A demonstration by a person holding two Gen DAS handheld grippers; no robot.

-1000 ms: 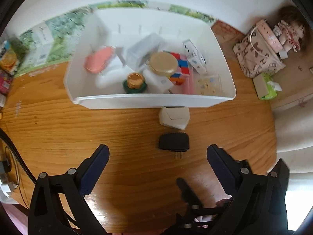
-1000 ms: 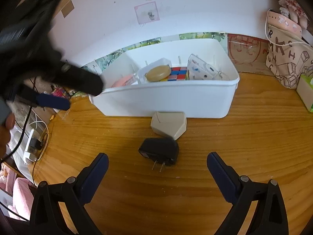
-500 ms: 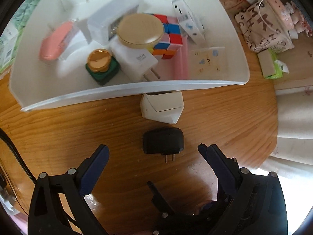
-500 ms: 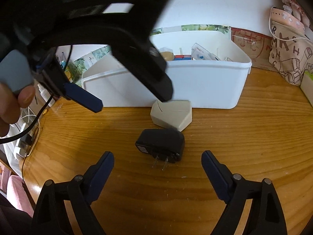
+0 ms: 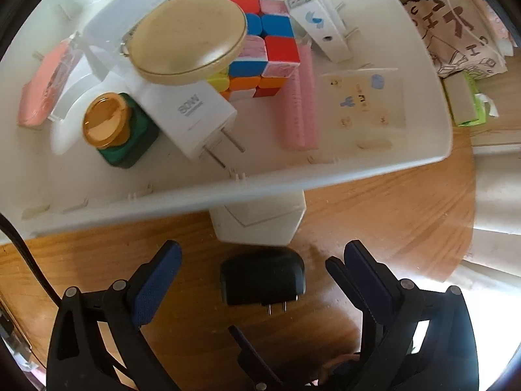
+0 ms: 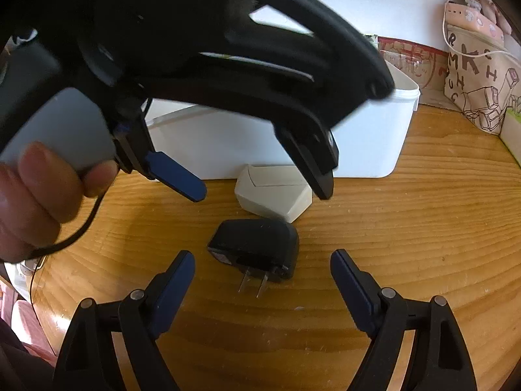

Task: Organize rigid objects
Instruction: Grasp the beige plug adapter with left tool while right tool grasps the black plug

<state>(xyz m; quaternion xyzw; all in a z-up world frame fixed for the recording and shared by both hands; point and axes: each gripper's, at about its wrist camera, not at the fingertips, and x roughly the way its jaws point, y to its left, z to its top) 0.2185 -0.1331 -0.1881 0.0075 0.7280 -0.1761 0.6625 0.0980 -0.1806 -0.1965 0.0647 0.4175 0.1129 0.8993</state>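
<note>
Probably light, stiff and smooth-sided, the charger (image 6: 255, 246) lies between the right gripper (image 6: 262, 280)'s closing, untouching fingers; grip its flanks, not the prongs. Left gripper (image 5: 260, 280) gapes empty.

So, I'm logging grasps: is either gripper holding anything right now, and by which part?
Nothing is held. The black charger lies on the table between the right gripper's closing fingers, untouched. The left gripper is open above it.
</note>
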